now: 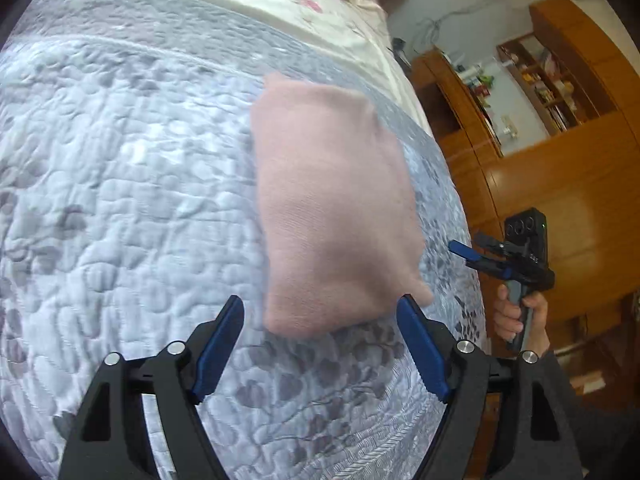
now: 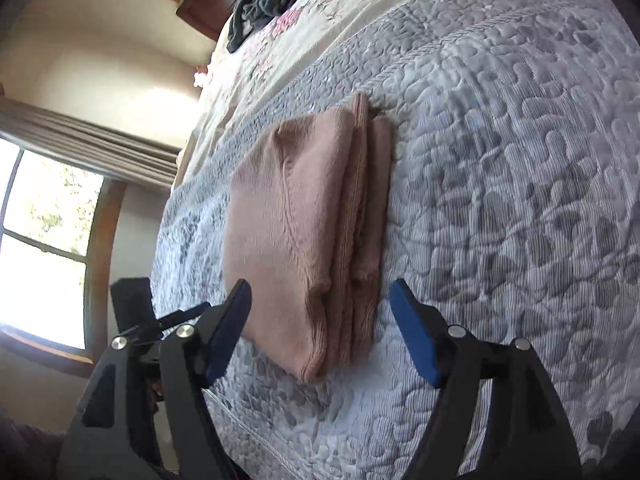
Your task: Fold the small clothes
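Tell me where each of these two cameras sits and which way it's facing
Left wrist: rides the left gripper, open, looking over the grey quilt toward wooden shelves; shows the right gripper in a hand.
Right wrist: rides the right gripper, open, looking toward the window; shows part of the left gripper.
Shared: the folded pink garment on the quilt.

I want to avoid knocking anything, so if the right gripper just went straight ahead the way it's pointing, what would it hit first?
Most likely the folded pink garment. It lies on the grey quilt directly ahead of the open right gripper, with its near end lined up between the blue fingers. Depth is hard to judge, so it may pass just above.
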`<state>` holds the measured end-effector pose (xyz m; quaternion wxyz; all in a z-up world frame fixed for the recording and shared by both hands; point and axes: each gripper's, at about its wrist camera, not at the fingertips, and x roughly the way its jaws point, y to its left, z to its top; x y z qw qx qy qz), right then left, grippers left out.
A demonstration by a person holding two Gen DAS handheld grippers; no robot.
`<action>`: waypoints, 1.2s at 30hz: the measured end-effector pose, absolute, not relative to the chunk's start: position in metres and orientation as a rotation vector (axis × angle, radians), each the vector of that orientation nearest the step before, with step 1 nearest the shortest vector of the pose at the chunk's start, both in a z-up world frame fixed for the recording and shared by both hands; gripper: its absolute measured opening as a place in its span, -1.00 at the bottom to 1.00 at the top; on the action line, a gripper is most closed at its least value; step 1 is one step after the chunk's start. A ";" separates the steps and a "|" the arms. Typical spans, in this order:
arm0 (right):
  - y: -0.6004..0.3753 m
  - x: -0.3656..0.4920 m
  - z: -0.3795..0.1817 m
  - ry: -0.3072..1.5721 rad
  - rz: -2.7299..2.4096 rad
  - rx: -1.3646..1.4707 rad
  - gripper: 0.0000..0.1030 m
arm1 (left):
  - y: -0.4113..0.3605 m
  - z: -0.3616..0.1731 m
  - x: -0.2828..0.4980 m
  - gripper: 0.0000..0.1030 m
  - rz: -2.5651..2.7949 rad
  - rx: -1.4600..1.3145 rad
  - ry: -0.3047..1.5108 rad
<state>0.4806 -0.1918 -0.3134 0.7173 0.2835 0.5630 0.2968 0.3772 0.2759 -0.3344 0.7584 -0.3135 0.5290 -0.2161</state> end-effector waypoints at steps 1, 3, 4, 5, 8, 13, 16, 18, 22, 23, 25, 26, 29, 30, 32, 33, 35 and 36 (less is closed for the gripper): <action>-0.197 0.496 -0.319 1.261 0.653 0.687 0.58 | 0.282 -0.341 0.381 0.53 -0.473 -0.727 1.155; -0.183 0.523 -0.332 1.299 0.656 0.785 0.63 | 0.288 -0.353 0.388 0.53 -0.465 -0.764 1.167; -0.179 0.535 -0.339 1.318 0.660 0.814 0.63 | 0.289 -0.359 0.391 0.53 -0.475 -0.778 1.174; -0.172 0.546 -0.347 1.343 0.663 0.828 0.63 | 0.287 -0.367 0.395 0.53 -0.479 -0.795 1.181; -0.147 0.569 -0.367 1.404 0.647 0.796 0.64 | 0.278 -0.387 0.403 0.53 -0.505 -0.848 1.195; -0.123 0.585 -0.383 1.427 0.626 0.726 0.65 | 0.270 -0.412 0.411 0.53 -0.571 -0.933 1.199; -0.118 0.584 -0.390 1.423 0.644 0.717 0.68 | 0.261 -0.416 0.412 0.53 -0.626 -0.945 1.191; -0.111 0.588 -0.392 1.413 0.657 0.720 0.70 | 0.255 -0.418 0.415 0.53 -0.650 -0.942 1.195; -0.098 0.595 -0.393 1.394 0.677 0.706 0.70 | 0.244 -0.418 0.417 0.53 -0.692 -0.934 1.211; -0.094 0.596 -0.393 1.389 0.678 0.702 0.70 | 0.239 -0.418 0.418 0.53 -0.701 -0.926 1.217; -0.098 0.589 -0.392 1.379 0.684 0.699 0.70 | 0.233 -0.416 0.416 0.53 -0.701 -0.904 1.226; -0.096 0.589 -0.392 1.377 0.684 0.695 0.66 | 0.231 -0.416 0.416 0.53 -0.693 -0.896 1.232; -0.092 0.590 -0.395 1.379 0.665 0.691 0.30 | 0.226 -0.414 0.417 0.52 -0.643 -0.874 1.261; -0.092 0.590 -0.395 1.375 0.667 0.699 0.15 | 0.223 -0.411 0.418 0.51 -0.630 -0.852 1.264; -0.091 0.590 -0.396 1.366 0.667 0.713 -0.01 | 0.217 -0.407 0.418 0.22 -0.580 -0.793 1.288; -0.092 0.588 -0.395 1.357 0.666 0.719 -0.06 | 0.216 -0.405 0.418 0.15 -0.566 -0.790 1.291; -0.093 0.586 -0.392 1.336 0.665 0.718 -0.11 | 0.215 -0.399 0.418 -0.05 -0.543 -0.780 1.302; -0.094 0.584 -0.390 1.326 0.665 0.727 -0.13 | 0.213 -0.395 0.418 -0.09 -0.535 -0.764 1.305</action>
